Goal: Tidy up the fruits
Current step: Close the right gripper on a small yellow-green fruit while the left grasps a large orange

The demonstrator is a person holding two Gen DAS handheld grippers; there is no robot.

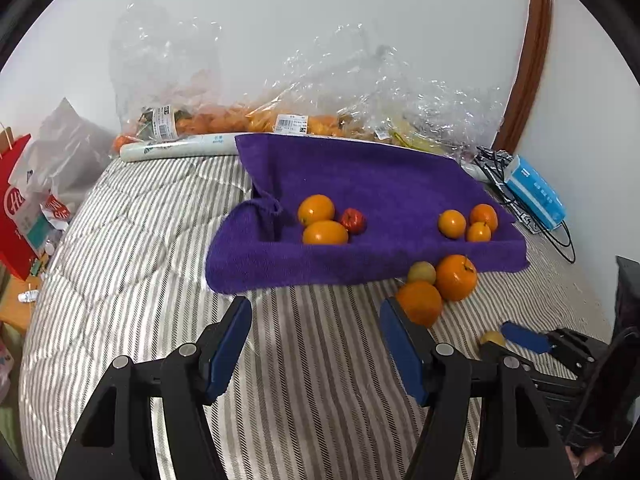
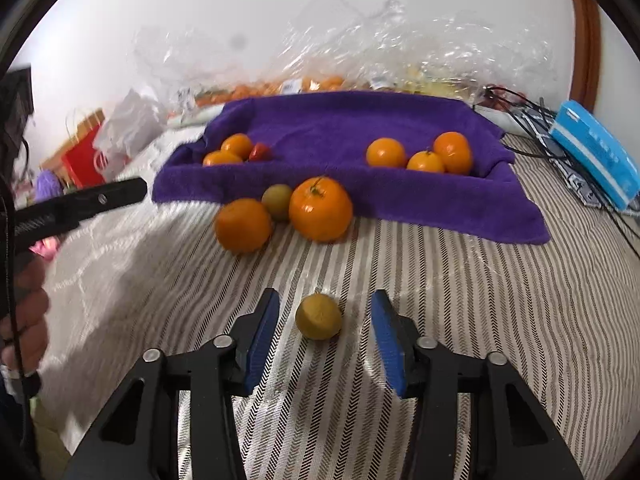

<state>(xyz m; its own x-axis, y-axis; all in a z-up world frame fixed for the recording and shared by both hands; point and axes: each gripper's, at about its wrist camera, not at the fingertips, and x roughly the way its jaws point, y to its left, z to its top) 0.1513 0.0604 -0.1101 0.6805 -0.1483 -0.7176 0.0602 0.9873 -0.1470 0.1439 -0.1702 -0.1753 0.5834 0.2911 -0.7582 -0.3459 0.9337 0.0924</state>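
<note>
A purple towel [image 1: 360, 184] on the striped bed holds two oranges [image 1: 316, 209] with a small red fruit [image 1: 353, 221] on its left side and three oranges [image 1: 452, 223] on its right. Just in front of the towel lie two bigger oranges [image 2: 320, 208] and a greenish fruit [image 2: 277, 200]. My left gripper [image 1: 316, 316] is open over bare bedding, its right finger beside the nearer orange [image 1: 420, 302]. My right gripper [image 2: 326, 304] is open around a small yellow fruit [image 2: 319, 316], with a gap showing on each side of it.
Clear plastic bags [image 1: 312, 92] of fruit and a paper roll [image 1: 180, 148] line the wall behind the towel. A blue box [image 2: 596, 152] and black cables [image 2: 532, 116] lie at the right. A red paper bag [image 1: 16, 208] stands at the left. A hand [image 2: 24, 312] shows at the left edge.
</note>
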